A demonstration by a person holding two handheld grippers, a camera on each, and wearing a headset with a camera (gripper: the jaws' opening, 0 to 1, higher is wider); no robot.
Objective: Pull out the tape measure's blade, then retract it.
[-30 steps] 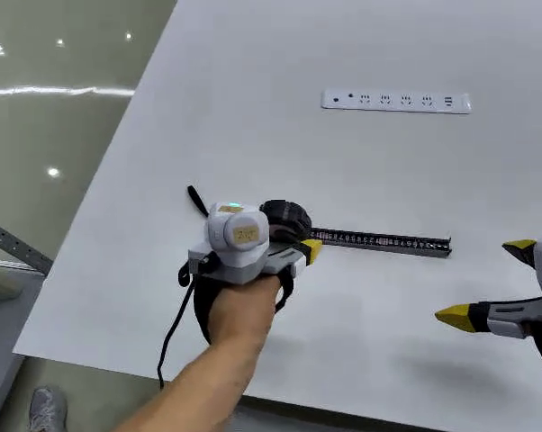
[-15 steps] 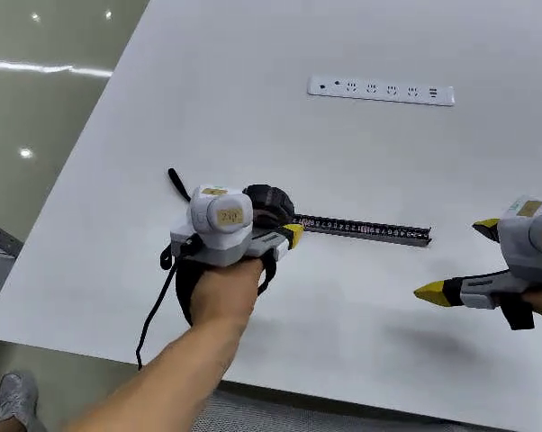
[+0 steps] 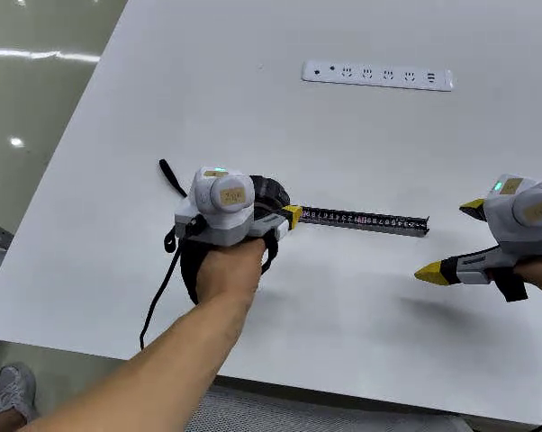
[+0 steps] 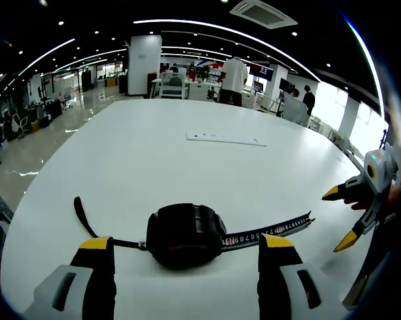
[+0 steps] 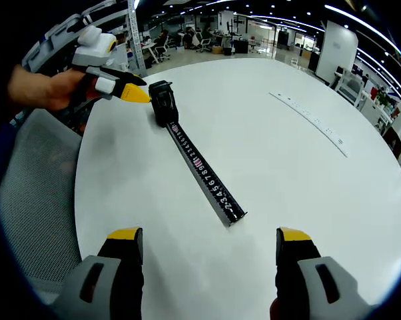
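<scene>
A black tape measure (image 3: 269,193) lies on the white table (image 3: 361,144), and its blade (image 3: 365,220) is drawn out to the right. My left gripper (image 3: 280,205) is open, with one jaw on each side of the case (image 4: 185,235) and a gap on both sides. The blade (image 4: 267,233) runs off to the right in the left gripper view. My right gripper (image 3: 451,239) is open and hovers just right of the blade's end (image 5: 234,215), holding nothing. A black strap (image 4: 84,213) trails from the case. The left gripper (image 5: 120,90) also appears far up the blade (image 5: 200,167).
A white power strip (image 3: 377,76) lies farther back on the table. The near table edge (image 3: 325,409) runs just below both hands, and the left edge drops to the floor. People and desks stand far behind the table (image 4: 154,153).
The right gripper has moved a little closer to the blade's end. The left gripper still straddles the case, and the blade looks the same length. The head camera has shifted.
</scene>
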